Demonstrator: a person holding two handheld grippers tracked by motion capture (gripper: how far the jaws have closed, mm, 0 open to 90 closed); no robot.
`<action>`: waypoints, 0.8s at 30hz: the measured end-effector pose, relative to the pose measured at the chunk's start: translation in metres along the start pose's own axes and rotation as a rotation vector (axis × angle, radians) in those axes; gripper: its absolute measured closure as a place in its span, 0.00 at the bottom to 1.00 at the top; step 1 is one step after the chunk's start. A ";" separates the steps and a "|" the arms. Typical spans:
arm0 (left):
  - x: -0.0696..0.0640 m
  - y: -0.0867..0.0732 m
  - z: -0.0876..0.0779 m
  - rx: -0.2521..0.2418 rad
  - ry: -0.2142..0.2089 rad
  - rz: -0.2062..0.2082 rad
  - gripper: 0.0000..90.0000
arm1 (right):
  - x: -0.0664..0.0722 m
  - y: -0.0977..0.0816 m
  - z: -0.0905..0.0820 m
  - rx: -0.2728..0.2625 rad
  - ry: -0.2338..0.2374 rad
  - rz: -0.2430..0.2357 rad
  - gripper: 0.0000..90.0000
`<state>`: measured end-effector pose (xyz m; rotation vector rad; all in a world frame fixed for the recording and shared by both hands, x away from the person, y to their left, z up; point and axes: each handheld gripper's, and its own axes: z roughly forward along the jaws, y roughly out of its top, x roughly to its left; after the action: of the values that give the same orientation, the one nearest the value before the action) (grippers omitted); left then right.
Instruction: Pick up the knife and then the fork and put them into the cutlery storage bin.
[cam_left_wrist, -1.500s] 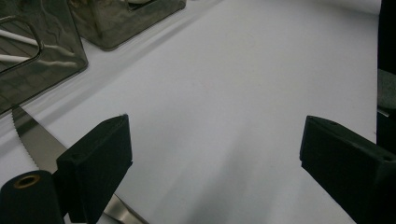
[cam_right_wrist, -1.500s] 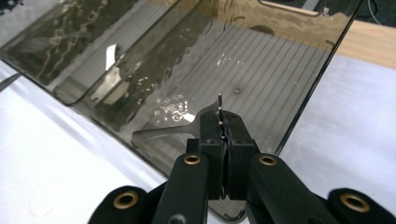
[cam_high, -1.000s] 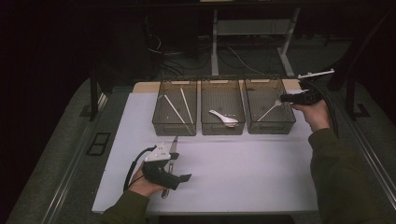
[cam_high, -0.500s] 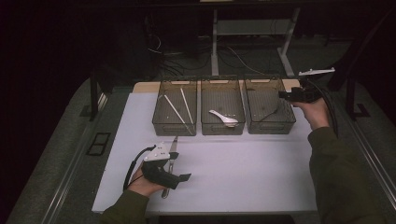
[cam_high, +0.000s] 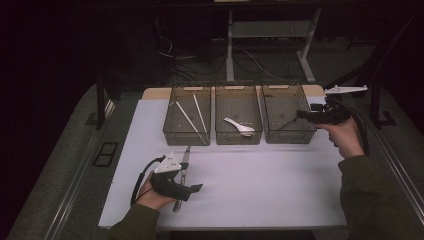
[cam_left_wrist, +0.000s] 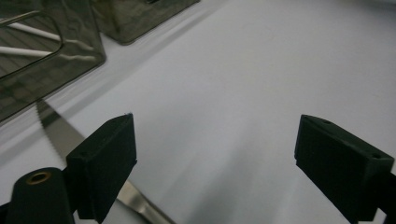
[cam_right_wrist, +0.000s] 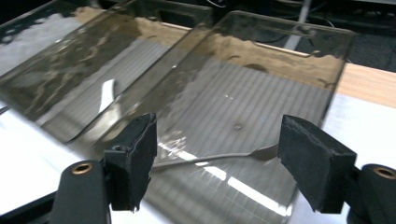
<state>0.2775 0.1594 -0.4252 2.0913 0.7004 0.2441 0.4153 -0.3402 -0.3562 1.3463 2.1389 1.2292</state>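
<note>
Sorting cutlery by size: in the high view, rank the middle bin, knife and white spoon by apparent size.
1. middle bin
2. knife, partly hidden by the left gripper
3. white spoon

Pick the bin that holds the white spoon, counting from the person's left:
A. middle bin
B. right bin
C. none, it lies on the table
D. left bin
A: the high view shows the white spoon lying inside the middle bin, between its two neighbours.
</note>
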 end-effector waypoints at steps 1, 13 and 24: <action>0.001 0.000 -0.001 0.007 0.008 0.006 0.16 | 0.004 -0.003 -0.003 0.001 0.009 -0.007 0.31; 0.014 0.001 -0.008 0.047 0.131 -0.035 0.59 | 0.049 -0.054 -0.030 0.028 0.099 -0.080 0.31; 0.034 0.010 -0.002 0.075 0.226 -0.089 0.99 | 0.083 -0.104 -0.043 0.042 0.195 -0.141 0.31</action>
<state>0.3088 0.1760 -0.4194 2.1168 0.9482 0.4144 0.2863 -0.3099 -0.4019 1.1090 2.3594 1.3123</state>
